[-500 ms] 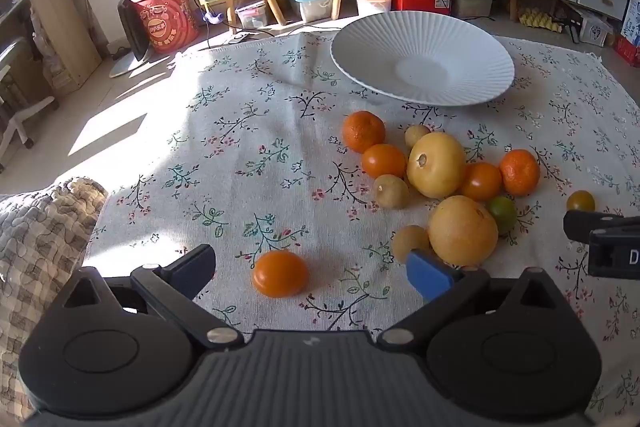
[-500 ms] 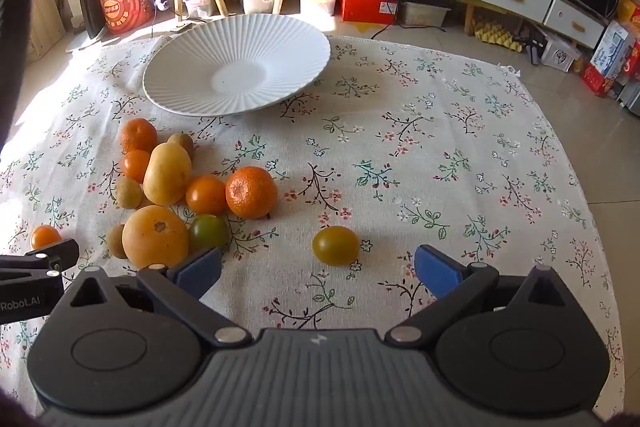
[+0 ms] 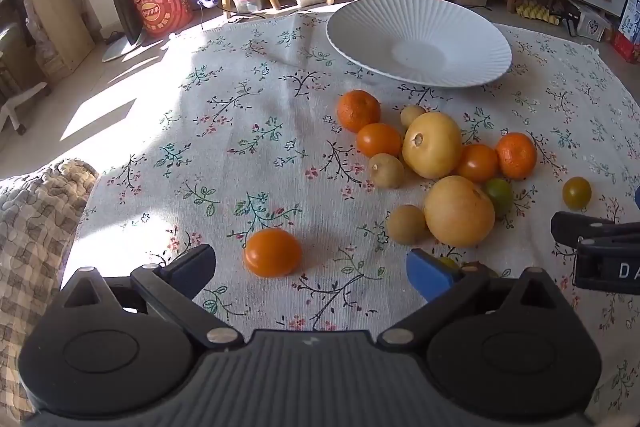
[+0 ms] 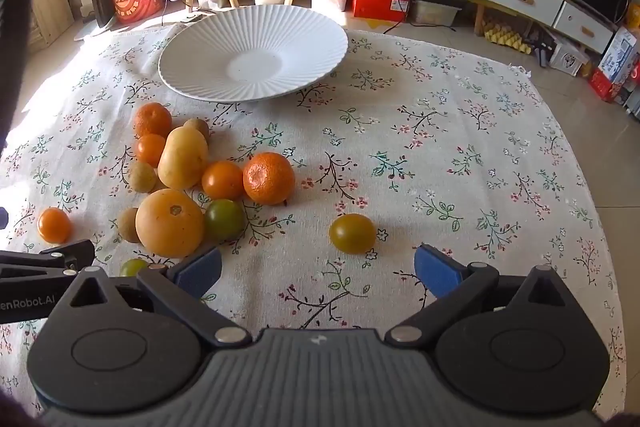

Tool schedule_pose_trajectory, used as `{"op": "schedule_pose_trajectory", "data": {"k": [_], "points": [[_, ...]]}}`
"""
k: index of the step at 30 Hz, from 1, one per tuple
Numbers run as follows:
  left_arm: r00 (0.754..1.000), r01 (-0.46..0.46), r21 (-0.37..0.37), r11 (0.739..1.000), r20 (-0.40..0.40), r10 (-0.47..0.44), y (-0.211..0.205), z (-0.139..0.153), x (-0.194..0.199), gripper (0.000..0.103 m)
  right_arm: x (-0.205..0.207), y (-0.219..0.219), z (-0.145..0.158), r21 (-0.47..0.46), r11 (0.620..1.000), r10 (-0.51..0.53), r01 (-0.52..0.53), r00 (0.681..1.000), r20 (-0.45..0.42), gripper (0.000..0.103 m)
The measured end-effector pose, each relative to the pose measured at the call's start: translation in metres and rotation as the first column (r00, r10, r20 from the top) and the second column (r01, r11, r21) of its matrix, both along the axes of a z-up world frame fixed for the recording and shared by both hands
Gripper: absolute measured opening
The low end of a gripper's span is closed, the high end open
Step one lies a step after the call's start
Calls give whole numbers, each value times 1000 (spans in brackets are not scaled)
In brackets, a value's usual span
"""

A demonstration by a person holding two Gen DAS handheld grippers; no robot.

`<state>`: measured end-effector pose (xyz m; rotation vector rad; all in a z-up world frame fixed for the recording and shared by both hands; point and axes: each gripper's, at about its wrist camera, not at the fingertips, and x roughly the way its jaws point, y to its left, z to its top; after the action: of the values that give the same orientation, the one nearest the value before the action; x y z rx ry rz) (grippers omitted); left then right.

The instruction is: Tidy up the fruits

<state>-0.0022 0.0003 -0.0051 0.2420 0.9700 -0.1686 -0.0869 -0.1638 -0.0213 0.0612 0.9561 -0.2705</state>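
A white ribbed plate (image 3: 472, 67) (image 4: 192, 75) stands empty at the far side of the flowered cloth. In front of it lies a cluster of fruit: mandarins, small orange tomatoes, two big yellow pears (image 3: 458, 211) (image 4: 170, 223), brown kiwis and a green tomato (image 4: 225, 219). One orange tomato (image 3: 273, 253) (image 4: 54, 225) lies apart, just ahead of my open left gripper (image 3: 312, 267), nearer its left finger. A yellow-green tomato (image 4: 352, 233) (image 3: 577, 192) lies alone just ahead of my open right gripper (image 4: 318, 273). Neither gripper touches any fruit.
The table's cloth (image 4: 460, 163) stretches bare to the right of the fruit. A quilted checked cushion (image 3: 32, 227) lies at the table's left edge. Low cabinets, boxes and a red bucket (image 3: 160, 7) stand on the floor behind the table.
Both grippers have sunk and moved slightly forward toward the table, so the fruit looks a little closer. No fruit has moved.
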Motion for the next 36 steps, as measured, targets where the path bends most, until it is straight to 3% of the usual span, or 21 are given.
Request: {"op": "schedule_pose_trajectory", "data": {"k": [36], "points": [[998,5,-35,999,-63,-7,2,-6,3,95,2,-3,1,39,999,14,-13,999,-42,103]]}}
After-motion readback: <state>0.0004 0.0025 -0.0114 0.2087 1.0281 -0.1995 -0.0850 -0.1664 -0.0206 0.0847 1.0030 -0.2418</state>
